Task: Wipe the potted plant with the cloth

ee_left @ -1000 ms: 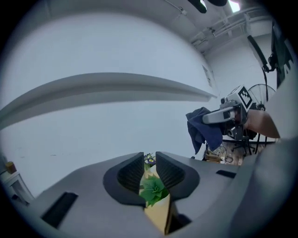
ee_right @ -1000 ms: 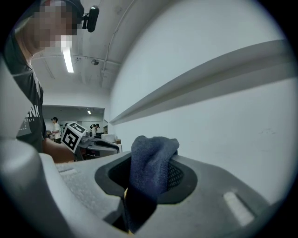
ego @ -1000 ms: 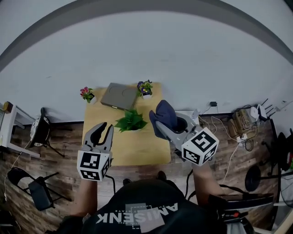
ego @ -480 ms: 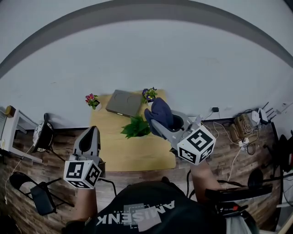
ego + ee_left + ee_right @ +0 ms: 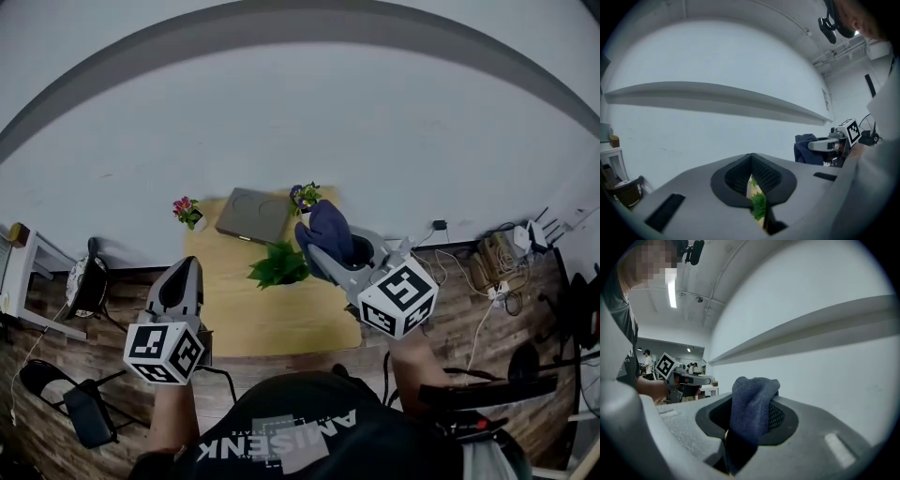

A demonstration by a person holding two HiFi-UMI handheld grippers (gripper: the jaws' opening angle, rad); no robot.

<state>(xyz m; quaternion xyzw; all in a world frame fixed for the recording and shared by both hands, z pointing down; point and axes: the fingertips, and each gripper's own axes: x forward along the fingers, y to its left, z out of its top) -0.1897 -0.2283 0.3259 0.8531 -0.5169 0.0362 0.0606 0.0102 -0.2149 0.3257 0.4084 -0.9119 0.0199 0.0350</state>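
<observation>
The left gripper (image 5: 187, 266), at 9 o'clock from the potted plant (image 5: 278, 263) and well apart from it, has its jaws pressed together on nothing. The right gripper (image 5: 315, 247), at 2 o'clock, clamps a bunched dark blue cloth (image 5: 328, 228) near the leaves. The plant stands mid wooden table (image 5: 253, 319). Beyond it are a grey slab (image 5: 251, 214) at 11 o'clock, a pink flower pot (image 5: 188, 208) at 10, a purple flower pot (image 5: 305, 195) at 12, then the white wall (image 5: 309, 122).

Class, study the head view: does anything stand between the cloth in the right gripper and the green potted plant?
Nothing visible does. The cloth, clamped in the right gripper, shows just right of the plant, with only bare table around them.
</observation>
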